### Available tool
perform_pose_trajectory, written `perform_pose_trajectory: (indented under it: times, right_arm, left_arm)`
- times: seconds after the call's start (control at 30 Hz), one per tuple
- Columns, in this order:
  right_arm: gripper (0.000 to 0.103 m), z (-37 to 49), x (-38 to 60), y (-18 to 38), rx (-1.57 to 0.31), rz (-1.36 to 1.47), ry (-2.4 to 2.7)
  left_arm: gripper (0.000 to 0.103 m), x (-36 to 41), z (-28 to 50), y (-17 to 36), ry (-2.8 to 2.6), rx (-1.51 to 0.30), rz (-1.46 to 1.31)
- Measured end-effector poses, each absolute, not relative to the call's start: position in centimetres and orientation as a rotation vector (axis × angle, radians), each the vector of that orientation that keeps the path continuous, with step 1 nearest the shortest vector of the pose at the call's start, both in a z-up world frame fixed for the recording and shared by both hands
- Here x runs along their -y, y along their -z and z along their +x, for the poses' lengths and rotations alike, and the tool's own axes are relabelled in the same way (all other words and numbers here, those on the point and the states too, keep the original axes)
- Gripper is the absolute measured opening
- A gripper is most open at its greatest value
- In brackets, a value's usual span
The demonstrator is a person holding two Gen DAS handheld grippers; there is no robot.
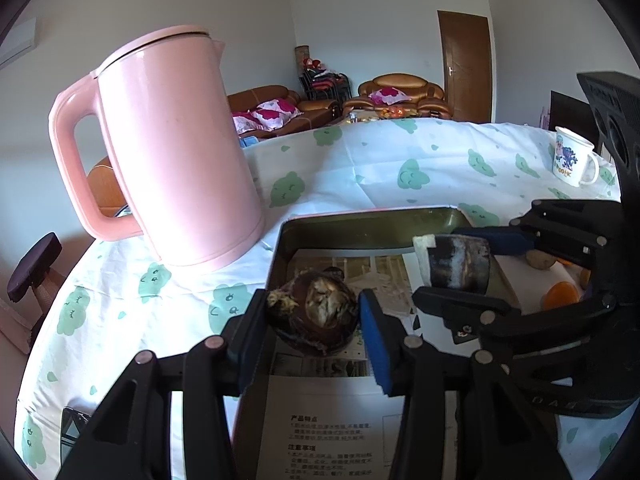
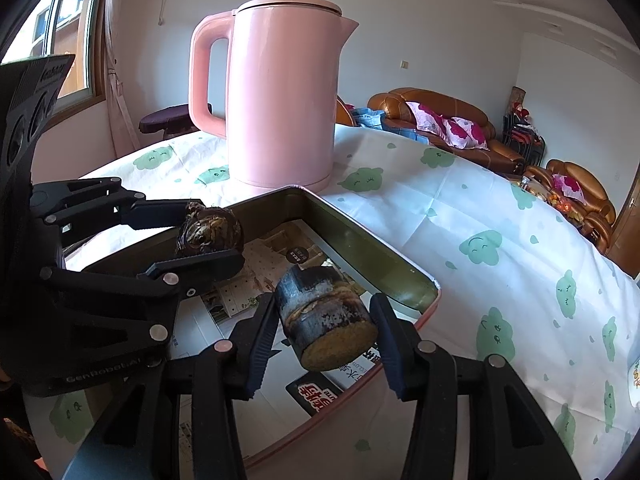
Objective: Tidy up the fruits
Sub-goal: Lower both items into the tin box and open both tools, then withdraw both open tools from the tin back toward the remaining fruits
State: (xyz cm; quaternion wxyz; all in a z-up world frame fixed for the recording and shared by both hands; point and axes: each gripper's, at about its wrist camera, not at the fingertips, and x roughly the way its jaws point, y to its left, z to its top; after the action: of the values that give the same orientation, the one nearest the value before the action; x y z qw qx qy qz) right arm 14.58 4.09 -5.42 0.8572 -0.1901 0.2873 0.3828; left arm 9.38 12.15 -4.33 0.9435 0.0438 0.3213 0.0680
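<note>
Hovering over the shallow metal tray (image 2: 384,268), the left gripper (image 1: 314,316) pinched a dark round water chestnut (image 1: 316,312) between partly closed jaws. The right gripper (image 2: 326,328) clamped a short dark sugarcane segment (image 2: 326,320). A pink plastic kettle (image 2: 280,100) stood just behind the tray.

Round dark-brown water chestnut with a flaky tan top (image 1: 316,312): held clear of the tray floor between the blue pads of the left gripper (image 1: 314,320), over the near-left area of the shallow rectangular metal tray with pink rim (image 1: 360,224).

Short dark sugarcane segment with fibrous yellow cut end (image 2: 326,320): held tilted between the pads of the right gripper (image 2: 324,332), cut end towards the camera, over the tray's right part.

Orange fruit pieces (image 1: 560,294): lying right of the tray.
</note>
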Motion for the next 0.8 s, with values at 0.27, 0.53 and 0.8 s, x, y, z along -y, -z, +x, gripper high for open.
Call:
perform_pose_trajectory:
  times: [0.27,0.53,0.8]
  right_arm:
    - [0.060,14.2,-3.9,5.1,-0.586,-0.392,-0.803]
    - [0.067,12.7,-1.8,2.7,-0.540,-0.317,-0.799]
    - [0.067,10.3,4.5,1.3,-0.509,-0.292,-0.683]
  left_arm:
    - [0.050,-12.4,8.6,3.6,-0.150,-0.626,0.082]
    - [0.071,-12.7,5.2,1.0,-0.182,-0.506,0.010]
    - [0.089,-8.0,2.5,-0.8,-0.078,-0.423,-0.004]
